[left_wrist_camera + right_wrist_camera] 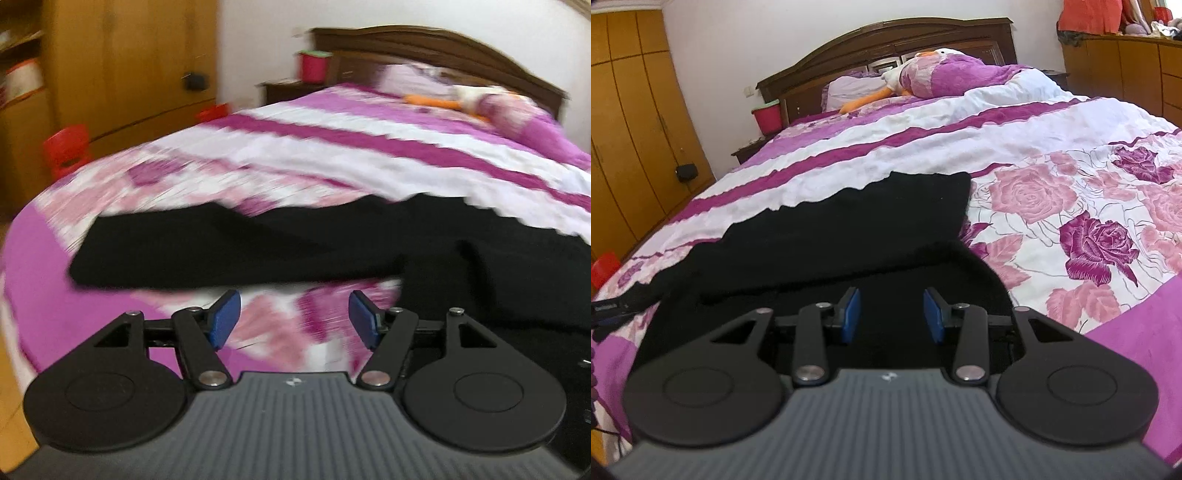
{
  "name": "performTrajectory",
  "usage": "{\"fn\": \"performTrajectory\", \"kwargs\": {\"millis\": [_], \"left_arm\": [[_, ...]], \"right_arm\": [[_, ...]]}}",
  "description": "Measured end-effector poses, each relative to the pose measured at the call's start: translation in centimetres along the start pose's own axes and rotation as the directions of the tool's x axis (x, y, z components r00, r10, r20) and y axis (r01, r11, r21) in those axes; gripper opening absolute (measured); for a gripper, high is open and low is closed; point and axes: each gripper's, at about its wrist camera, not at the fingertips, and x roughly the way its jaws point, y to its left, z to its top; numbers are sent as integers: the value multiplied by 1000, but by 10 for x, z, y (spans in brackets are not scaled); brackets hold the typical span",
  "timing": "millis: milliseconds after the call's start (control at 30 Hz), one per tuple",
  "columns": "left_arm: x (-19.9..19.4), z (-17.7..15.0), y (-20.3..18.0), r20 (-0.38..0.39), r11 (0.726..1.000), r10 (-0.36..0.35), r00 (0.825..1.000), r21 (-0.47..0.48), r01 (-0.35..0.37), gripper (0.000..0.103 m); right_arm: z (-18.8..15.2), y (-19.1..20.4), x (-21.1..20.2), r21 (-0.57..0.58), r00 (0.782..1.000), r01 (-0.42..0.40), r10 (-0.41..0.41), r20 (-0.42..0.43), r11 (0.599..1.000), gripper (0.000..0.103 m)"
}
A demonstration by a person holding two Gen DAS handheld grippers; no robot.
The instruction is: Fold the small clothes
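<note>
The right gripper (891,315) hangs with jaws apart, holding nothing, directly over the black garment (849,229), which lies crosswise on the floral bedspread (1071,206). The left gripper (294,319), also spread and empty, sits just short of its near edge, so the right is nearer.

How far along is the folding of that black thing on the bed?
Early, it seems. The black fabric garment lies spread on the purple floral bedspread, one edge near the right gripper curled over. Nothing is in hand: the left gripper is open over bedspread, the right open over the garment. Most of the folding remains.
</note>
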Motion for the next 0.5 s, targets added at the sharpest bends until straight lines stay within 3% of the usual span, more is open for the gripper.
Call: {"fn": "performTrajectory", "kwargs": {"millis": [133,200,267,400,500], "left_arm": [[6,-8,31,-31,992,46,998,-117,-49,71],[9,-8,46,-32,980,42,999,-192,-47,73],[11,-9,61,-26,962,40,999,-269,-46,76],[27,-8,94,-22,888,66,998,-454,-69,78],[36,-6,109,-10,845,52,999,-532,-50,78]], "right_arm": [[-4,7,0,-13,1000,6,-7,-12,1000,43],[-6,10,-1,-18,1000,14,-14,-12,1000,55],[-8,11,-2,-21,1000,27,-28,-5,999,58],[-10,11,-3,-20,999,34,-34,-14,999,58],[-12,12,-2,-27,999,45,-46,-20,999,58]]}}
